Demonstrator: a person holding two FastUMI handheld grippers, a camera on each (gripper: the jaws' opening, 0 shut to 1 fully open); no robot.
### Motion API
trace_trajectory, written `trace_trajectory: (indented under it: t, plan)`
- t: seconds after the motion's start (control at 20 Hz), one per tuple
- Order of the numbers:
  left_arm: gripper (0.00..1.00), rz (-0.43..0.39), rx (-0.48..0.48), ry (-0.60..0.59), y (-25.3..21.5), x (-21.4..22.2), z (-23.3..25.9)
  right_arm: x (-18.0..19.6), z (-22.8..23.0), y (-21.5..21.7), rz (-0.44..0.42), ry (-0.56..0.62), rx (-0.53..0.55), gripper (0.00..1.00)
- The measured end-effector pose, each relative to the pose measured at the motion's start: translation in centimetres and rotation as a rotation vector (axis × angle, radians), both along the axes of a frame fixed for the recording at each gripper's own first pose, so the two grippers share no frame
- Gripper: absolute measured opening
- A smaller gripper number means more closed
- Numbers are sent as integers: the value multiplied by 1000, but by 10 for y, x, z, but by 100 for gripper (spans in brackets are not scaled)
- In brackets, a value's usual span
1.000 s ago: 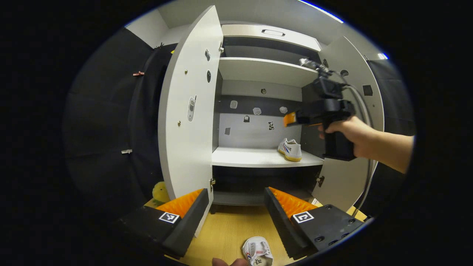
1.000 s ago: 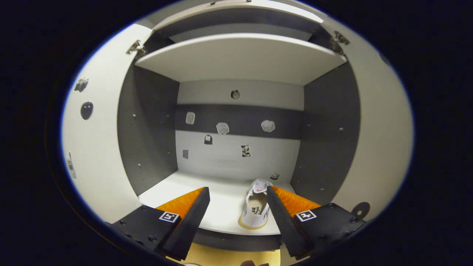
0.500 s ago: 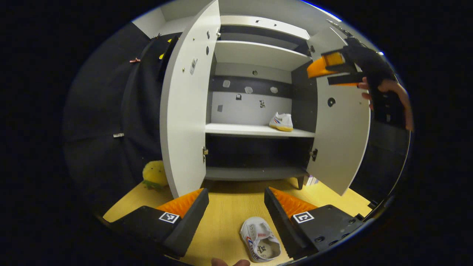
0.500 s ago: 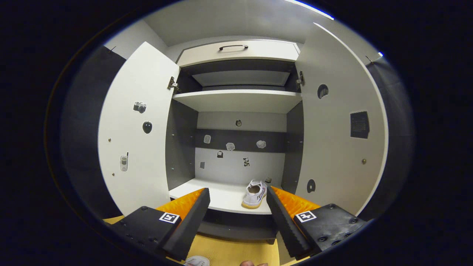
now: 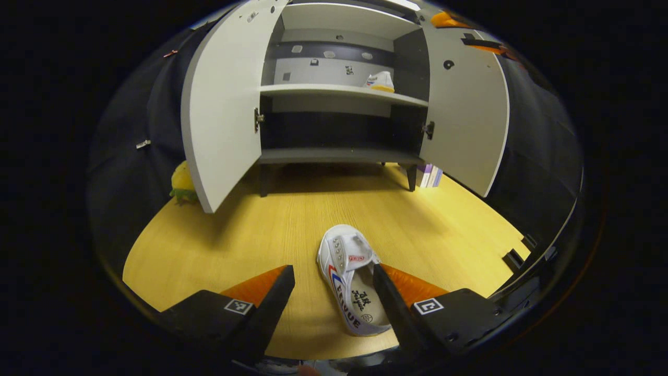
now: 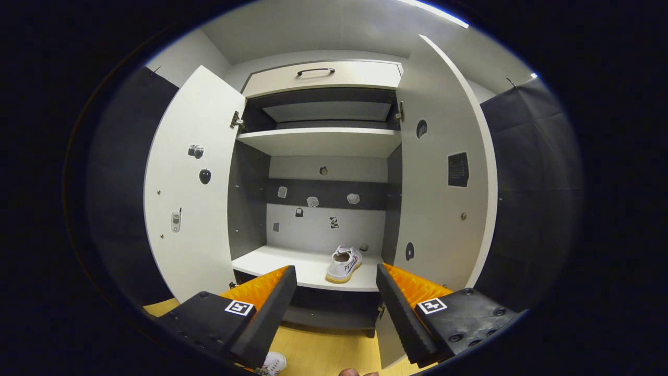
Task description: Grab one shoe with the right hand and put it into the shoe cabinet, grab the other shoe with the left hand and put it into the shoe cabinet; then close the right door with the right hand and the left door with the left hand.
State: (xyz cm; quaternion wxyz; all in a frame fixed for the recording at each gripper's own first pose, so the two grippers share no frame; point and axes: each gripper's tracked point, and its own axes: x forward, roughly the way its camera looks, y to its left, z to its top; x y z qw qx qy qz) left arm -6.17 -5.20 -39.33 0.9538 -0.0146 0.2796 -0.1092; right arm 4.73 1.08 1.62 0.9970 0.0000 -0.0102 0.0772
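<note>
One white shoe (image 5: pixel 347 271) lies on the yellow wooden floor (image 5: pixel 250 240), heel toward me. My left gripper (image 5: pixel 333 271) hovers open over it, and the shoe appears between the fingers, close to the right-hand one; no finger presses it. The other white shoe (image 6: pixel 343 263) stands on the shoe cabinet's middle shelf (image 6: pixel 292 263), near its right wall, and shows far off on the shelf (image 5: pixel 380 81). Both cabinet doors, left (image 6: pixel 190 193) and right (image 6: pixel 443 177), stand wide open. My right gripper (image 6: pixel 336 270) is open with nothing in it, held back in front of the cabinet.
A yellow-green toy (image 5: pixel 181 183) sits on the floor behind the left door (image 5: pixel 222 99). Some books (image 5: pixel 429 175) lean by the cabinet's right leg. A drawer with a handle (image 6: pixel 321 73) tops the cabinet. Black cloth walls close both sides.
The left gripper tipped down and moved toward the floor shoe, which now lies between its fingers. The right gripper drew back from the cabinet, leaving its shoe on the shelf.
</note>
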Motion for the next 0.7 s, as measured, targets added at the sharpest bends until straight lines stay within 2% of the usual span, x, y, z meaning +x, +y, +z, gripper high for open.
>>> trace_trajectory:
  t: [0.15, 0.35, 0.6, 0.7]
  plan:
    - [91, -8, -1, 25, -8, 11, -23, -6, 0, -9, -13, 14, -4, 98]
    - [67, -23, 6, 34, -17, 30, -46, -16, 3, -25, -38, 24, -10, 98]
    - [56, -26, 56, 22, -20, 51, -60, -26, 11, -46, -77, 11, -32, 98]
    - [46, -7, 67, 19, -13, 56, -61, -28, 12, -53, -87, 9, -33, 98]
